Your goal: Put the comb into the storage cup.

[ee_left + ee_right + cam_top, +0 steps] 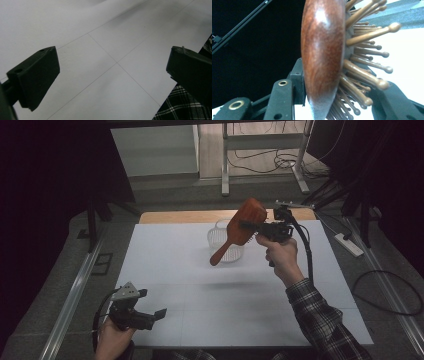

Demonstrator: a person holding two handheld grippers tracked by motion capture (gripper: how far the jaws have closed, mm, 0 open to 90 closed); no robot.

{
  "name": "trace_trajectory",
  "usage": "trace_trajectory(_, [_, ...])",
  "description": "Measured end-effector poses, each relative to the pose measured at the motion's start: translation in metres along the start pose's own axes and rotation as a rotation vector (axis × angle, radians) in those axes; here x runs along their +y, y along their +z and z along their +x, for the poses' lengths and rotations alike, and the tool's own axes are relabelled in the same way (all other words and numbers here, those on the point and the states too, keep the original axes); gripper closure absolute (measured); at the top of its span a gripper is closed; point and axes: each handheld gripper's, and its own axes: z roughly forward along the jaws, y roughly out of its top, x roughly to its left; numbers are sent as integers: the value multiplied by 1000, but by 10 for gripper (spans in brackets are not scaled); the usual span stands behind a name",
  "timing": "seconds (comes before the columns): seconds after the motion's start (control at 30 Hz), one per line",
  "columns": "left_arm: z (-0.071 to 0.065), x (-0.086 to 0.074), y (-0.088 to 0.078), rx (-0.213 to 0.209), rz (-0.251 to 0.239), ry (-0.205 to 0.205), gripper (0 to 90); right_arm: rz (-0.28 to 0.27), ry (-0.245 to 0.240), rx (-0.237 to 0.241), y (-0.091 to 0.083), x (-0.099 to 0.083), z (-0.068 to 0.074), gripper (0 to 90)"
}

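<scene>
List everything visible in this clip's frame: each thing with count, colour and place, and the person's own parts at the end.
hairbrush: 1, reddish-brown wood with wooden pins, held in the air over the basket
basket: 1, clear plastic, far middle of the table
table: 1, white top with wooden far edge
power strip: 1, white, floor at right
metal frame legs: grey, floor beyond the table
right gripper: 1, black, clamped on the hairbrush head
left gripper: 1, black, jaws apart, near left corner
right hand: plaid sleeve
left hand: bottom left edge
</scene>
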Motion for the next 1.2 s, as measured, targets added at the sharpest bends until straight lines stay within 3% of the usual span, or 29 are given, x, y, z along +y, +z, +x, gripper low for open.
trace_trajectory(0.57, [-3, -2, -3, 22, 6, 22, 0, -31, 4, -47, 8, 21, -10, 533])
trace_trajectory(1.2, [-2, -2, -4, 32, 30, 9, 0, -53, -4, -101, 21, 38, -18, 533])
